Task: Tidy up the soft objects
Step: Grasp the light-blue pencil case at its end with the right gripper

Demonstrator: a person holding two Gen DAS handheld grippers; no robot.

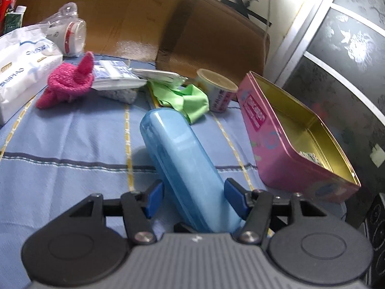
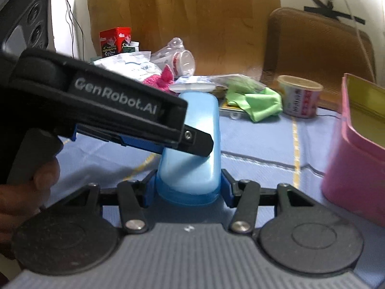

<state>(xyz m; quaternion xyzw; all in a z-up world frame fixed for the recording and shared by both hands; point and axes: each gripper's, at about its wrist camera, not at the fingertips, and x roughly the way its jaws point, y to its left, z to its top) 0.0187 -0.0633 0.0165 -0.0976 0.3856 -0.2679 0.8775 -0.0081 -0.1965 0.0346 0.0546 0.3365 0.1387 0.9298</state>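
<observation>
A light blue oblong plastic case [image 1: 182, 163] lies tilted over the blue striped tablecloth [image 1: 60, 144]. My left gripper [image 1: 196, 200] is shut on its near end, blue pads against both sides. My right gripper [image 2: 189, 187] is shut on the same case [image 2: 199, 120] at the other end. In the right wrist view the left gripper's near finger [image 2: 197, 142] reaches across the case from the left, with a hand [image 2: 26, 187] on its handle. A pink knitted piece [image 1: 69, 84] and a green cloth [image 1: 192, 101] lie farther back. An open pink tin [image 1: 264, 130] stands to the right.
A white tissue pack [image 1: 21, 72], a clear bag holding a white and red item [image 1: 72, 36], a flat white packet [image 1: 113, 77] and a lidded paper tub [image 1: 217, 91] crowd the back of the table. A brown chair [image 1: 216, 41] stands behind. A speaker [image 2: 31, 24] is at the left.
</observation>
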